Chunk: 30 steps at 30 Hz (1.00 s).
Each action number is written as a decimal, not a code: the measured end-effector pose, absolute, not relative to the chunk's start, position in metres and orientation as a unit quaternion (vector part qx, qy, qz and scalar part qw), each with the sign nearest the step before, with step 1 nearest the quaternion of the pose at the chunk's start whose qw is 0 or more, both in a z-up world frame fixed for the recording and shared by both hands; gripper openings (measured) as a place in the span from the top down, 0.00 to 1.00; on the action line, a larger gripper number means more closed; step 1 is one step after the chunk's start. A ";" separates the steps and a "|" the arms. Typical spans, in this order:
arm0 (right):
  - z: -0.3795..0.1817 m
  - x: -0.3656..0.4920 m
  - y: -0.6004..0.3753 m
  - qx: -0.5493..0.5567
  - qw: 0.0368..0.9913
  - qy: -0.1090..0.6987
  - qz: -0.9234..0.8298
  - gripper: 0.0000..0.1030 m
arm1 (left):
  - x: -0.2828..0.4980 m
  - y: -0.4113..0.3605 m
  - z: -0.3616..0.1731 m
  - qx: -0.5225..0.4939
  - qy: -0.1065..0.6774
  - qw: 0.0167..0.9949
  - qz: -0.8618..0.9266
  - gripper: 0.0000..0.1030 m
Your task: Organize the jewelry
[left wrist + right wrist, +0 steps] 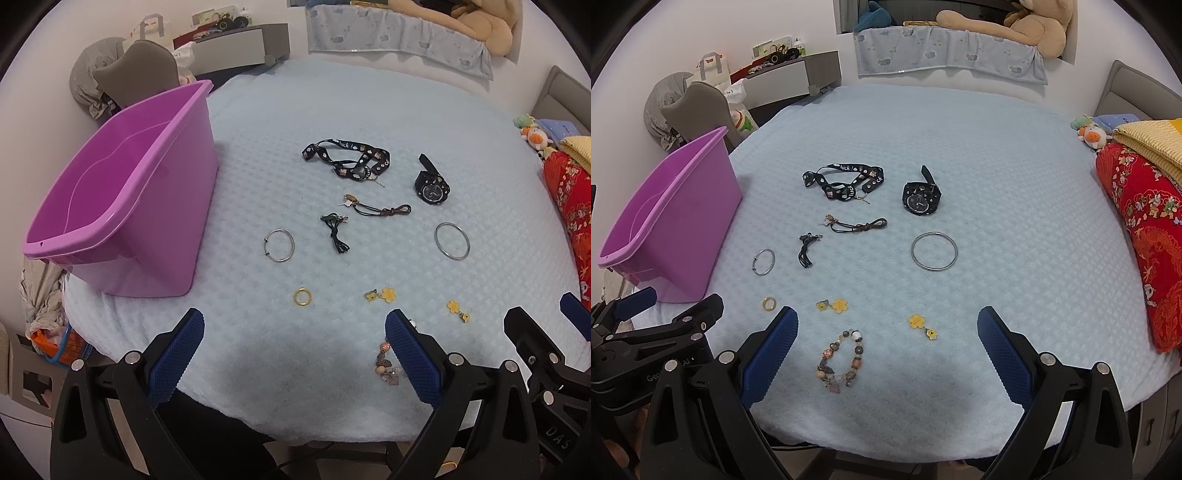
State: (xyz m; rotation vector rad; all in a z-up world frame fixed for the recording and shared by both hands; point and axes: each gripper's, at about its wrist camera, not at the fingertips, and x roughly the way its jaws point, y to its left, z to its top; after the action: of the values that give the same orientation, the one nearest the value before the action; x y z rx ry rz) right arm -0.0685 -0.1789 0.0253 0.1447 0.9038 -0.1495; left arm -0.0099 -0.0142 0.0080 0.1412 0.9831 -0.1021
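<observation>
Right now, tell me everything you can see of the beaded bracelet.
The beaded bracelet is a closed loop of mixed beads, brown, orange, grey and white, some round and some irregular, looking like stone or wood, with small charms bunched at its near end. It lies flat on the light blue blanket, nearest of all the jewelry to the edge. Nothing touches it. In the left view, the left hand-held gripper hides part of it.

Both wrist cameras look forward and down from the near edge of the light blue blanket (369,110) — neither close to anything on it. The left view sits further left, with the purple bin (122,206) large beside it; the right view sits further right, the bin at its left edge. Both share the blanket's middle — the black watch (921,197) included.
</observation>
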 end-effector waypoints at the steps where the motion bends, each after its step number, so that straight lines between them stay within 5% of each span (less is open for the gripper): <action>1: 0.024 -0.069 -0.179 0.070 0.895 0.436 -0.072 0.09 | -0.010 -0.014 0.008 0.067 0.472 0.878 -0.049 0.06; 30: 0.026 -0.073 -0.175 0.074 0.894 0.436 -0.070 0.09 | -0.010 -0.014 0.006 0.066 0.475 0.876 -0.048 0.06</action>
State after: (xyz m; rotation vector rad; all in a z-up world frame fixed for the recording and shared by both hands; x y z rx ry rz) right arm -0.0731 -0.1752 0.0261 0.1534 0.9041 -0.1448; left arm -0.0102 -0.0136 0.0057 0.1384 0.9918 -0.0998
